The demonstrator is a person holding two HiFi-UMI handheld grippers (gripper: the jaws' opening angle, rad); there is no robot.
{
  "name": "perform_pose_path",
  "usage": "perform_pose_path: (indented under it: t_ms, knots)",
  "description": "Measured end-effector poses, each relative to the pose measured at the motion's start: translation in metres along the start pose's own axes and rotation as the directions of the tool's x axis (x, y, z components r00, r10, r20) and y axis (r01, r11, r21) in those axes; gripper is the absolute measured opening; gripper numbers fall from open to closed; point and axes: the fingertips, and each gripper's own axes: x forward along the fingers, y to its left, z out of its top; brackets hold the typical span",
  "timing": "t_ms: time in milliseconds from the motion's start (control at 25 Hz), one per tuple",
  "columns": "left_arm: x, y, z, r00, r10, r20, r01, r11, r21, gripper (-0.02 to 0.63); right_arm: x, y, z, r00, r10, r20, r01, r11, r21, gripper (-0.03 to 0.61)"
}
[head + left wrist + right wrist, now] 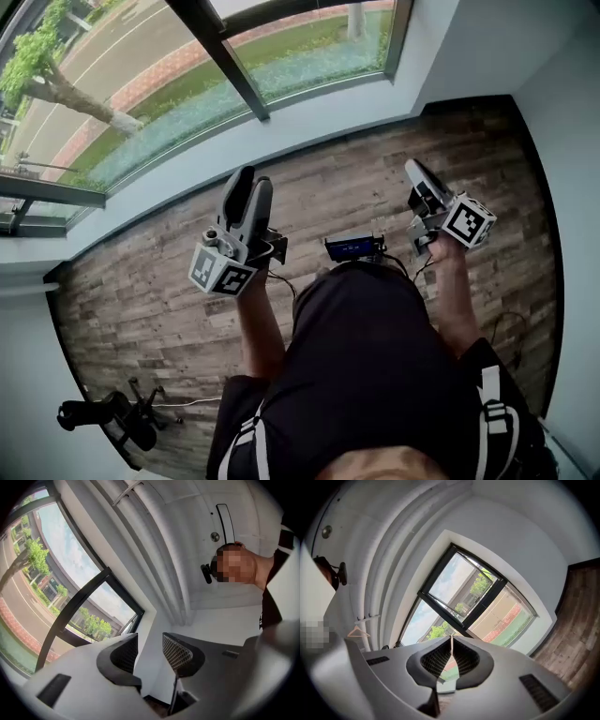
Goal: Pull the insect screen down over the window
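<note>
The window (141, 103) with its dark frame (225, 56) fills the top of the head view, and trees and a road show through the glass. I cannot make out an insect screen over the panes. My left gripper (248, 183) is raised in front of the sill, its jaws apart with nothing between them (150, 641). To the right, my right gripper (413, 171) is held up level and points at the window (473, 602). Its two fingertips meet and hold nothing (451, 639). Neither gripper touches the window.
A wooden floor (356, 178) runs up to the white sill (309, 117). At the lower left stands a black office chair (112, 417). A small device with a blue screen (354, 247) hangs at the person's chest. White pipes (154, 541) run along the ceiling.
</note>
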Motion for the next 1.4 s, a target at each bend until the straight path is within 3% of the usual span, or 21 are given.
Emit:
perform_pose_path:
  t_ms: [360, 560, 880, 1400]
  knots:
    - [-0.067, 0.009, 0.0, 0.999, -0.039, -0.035, 0.035, 0.995, -0.089, 0.175, -0.04, 0.047, -0.061, 0.993, -0.118, 0.018, 0.119, 0.992, -0.041, 0.018]
    - [-0.087, 0.007, 0.0, 0.998, -0.05, -0.029, 0.046, 0.993, -0.11, 0.175, -0.047, 0.06, -0.075, 0.989, -0.147, 0.022, 0.148, 0.987, -0.062, 0.009]
    - [-0.065, -0.004, -0.023, 0.994, -0.068, -0.08, 0.059, 0.991, -0.116, 0.175, -0.064, 0.054, -0.062, 0.99, -0.139, 0.038, 0.142, 0.984, -0.11, 0.009]
    - [-0.05, -0.027, -0.054, 0.983, -0.072, -0.167, 0.054, 0.993, -0.108, 0.175, -0.089, 0.028, -0.068, 0.991, -0.136, 0.008, 0.136, 0.989, -0.059, 0.008]
